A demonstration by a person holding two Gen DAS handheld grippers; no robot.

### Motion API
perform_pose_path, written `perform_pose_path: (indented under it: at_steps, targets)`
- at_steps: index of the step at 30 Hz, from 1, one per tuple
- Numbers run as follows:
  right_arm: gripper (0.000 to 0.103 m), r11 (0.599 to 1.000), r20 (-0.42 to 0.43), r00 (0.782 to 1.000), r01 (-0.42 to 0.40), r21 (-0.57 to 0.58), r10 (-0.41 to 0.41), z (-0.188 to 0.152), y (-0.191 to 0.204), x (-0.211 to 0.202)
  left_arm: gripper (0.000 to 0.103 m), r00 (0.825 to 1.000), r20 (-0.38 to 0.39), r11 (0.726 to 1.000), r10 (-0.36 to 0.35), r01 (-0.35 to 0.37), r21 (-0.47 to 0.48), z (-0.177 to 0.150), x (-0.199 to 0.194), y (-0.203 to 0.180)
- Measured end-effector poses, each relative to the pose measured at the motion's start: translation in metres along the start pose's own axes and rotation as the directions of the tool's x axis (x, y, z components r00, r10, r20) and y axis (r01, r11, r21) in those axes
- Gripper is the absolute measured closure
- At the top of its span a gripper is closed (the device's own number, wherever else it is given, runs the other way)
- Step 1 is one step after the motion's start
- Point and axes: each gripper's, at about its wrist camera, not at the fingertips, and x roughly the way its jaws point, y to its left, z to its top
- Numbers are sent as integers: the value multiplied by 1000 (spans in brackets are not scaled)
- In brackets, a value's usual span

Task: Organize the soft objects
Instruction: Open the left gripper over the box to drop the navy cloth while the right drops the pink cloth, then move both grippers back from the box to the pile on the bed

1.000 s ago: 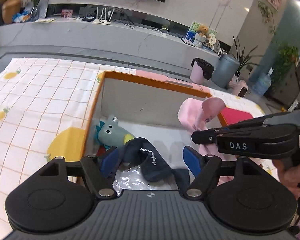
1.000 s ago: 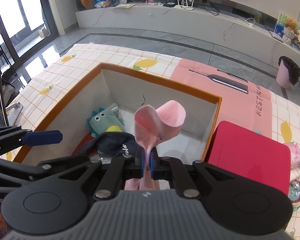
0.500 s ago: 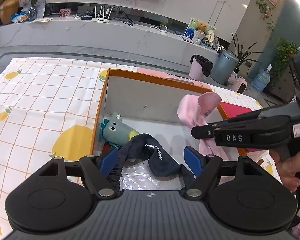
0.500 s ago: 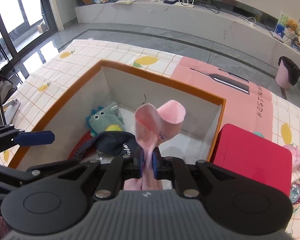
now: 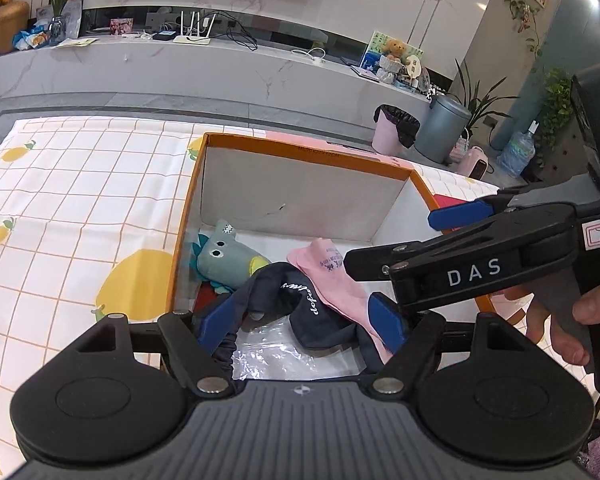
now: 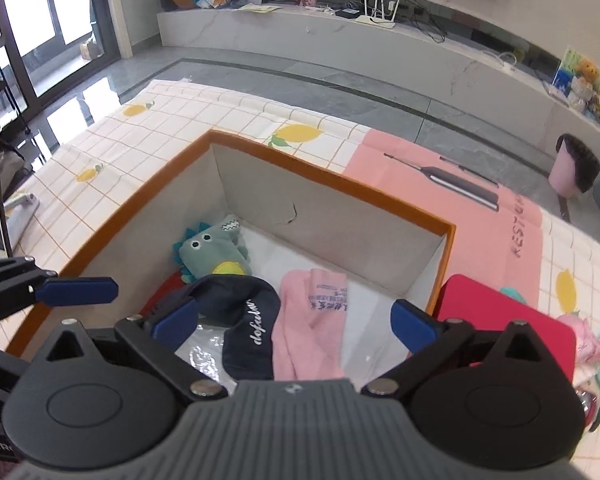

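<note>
Right gripper (image 6: 294, 322) jaws just sprang wide apart; pink sock (image 6: 310, 320) lies loose on the box (image 6: 328, 178) floor below and between them, beside the navy cap (image 6: 240, 312) reading "dofuln…". Left gripper (image 5: 304, 320) jaws apart, nothing gripped, over the cap. Dino toy (image 6: 212, 254) beyond, by the far-left wall. Open floor right of the sock. "DAS" on the right gripper's side.

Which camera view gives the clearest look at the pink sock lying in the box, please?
The right wrist view: there the pink sock lies nearly whole, beside the navy cap in the box. In the left wrist view the sock is partly hidden behind the right claw and one blue finger of the left claw.
</note>
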Motion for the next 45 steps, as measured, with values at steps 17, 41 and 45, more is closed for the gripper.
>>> perform_pose_path:
  at_steps: [17, 41, 45]
  targets:
    - [3, 999, 6, 1000, -19, 43, 18, 3, -3, -12, 13, 1000, 14, 999, 0, 0, 37, -2, 3, -2]
    - [3, 993, 128, 992, -18, 117, 2, 5, -74, -108, 5, 998, 69, 998, -7, 2, 68, 42, -25, -78]
    - [3, 989, 162, 986, 17, 150, -42, -6, -102, -138, 5, 997, 67, 993, -34, 27, 112, 55, -18, -115]
